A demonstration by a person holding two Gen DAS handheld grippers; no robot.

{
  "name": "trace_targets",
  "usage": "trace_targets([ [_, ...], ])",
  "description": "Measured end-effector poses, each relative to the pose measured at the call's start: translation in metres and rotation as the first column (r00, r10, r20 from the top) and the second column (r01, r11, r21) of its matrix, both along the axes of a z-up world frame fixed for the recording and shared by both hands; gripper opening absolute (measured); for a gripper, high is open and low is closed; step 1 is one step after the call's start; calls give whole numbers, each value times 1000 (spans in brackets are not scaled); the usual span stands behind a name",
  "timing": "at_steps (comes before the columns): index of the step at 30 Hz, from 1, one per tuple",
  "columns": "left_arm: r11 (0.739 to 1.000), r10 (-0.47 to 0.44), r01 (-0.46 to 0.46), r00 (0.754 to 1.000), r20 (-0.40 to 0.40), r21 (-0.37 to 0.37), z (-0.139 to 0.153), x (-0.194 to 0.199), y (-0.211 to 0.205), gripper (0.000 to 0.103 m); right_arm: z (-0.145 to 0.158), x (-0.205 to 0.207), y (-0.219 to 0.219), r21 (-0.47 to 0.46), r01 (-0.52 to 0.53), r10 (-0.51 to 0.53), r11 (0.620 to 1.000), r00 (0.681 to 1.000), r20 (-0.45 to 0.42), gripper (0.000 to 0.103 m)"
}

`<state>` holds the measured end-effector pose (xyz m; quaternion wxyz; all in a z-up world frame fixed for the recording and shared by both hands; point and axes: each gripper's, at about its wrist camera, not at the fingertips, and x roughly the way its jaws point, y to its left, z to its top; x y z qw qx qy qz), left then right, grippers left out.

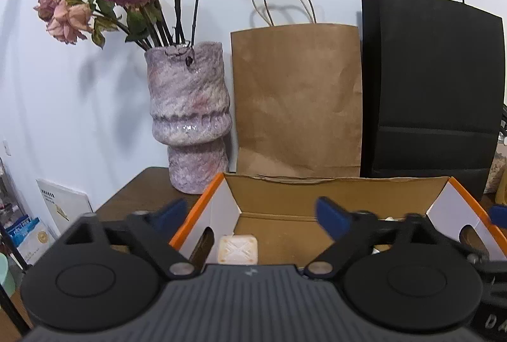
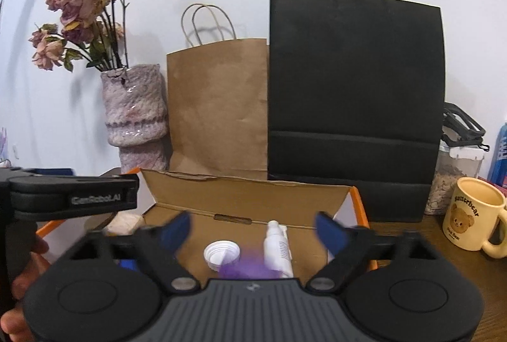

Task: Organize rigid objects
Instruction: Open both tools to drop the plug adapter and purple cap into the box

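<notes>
Nearest the lens, the left gripper (image 1: 250, 215) and right gripper (image 2: 253, 229) hang with jaws spread and released over the cardboard box (image 2: 247, 199), where a white bottle (image 2: 279, 247) and cap (image 2: 221, 253) lie, probably for collecting.

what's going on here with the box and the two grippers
A person holds a gripper in each hand over an open cardboard box on a table. Both the left gripper and right gripper are open and hold nothing. In the box lie a white bottle, a white cap, something purple and a pale square block.
</notes>
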<state>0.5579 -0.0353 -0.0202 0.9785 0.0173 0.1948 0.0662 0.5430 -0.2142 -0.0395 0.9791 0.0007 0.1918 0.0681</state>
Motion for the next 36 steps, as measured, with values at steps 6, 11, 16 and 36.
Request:
trace_targets([
  [6,1000,2,-2,1000,13,-2,2,-1,-1,103,-1,0,-1,-1,14,-14,1000,1000,-5,103],
  [11,1000,3,-3,1000,14,-1,2,-2,-2,103,-1,0,0,-1,12,-12,1000,1000,-4,103],
  [16,1000,3,-3,1000,14,-2,2,-2,-2,103,0,-1,0,1,13,-13,1000,1000,-1,103],
  [36,1000,1,-1,1000,1,-26,7,-28,1,103,7,-23,-11,21,29,-30,999,999,13,103],
])
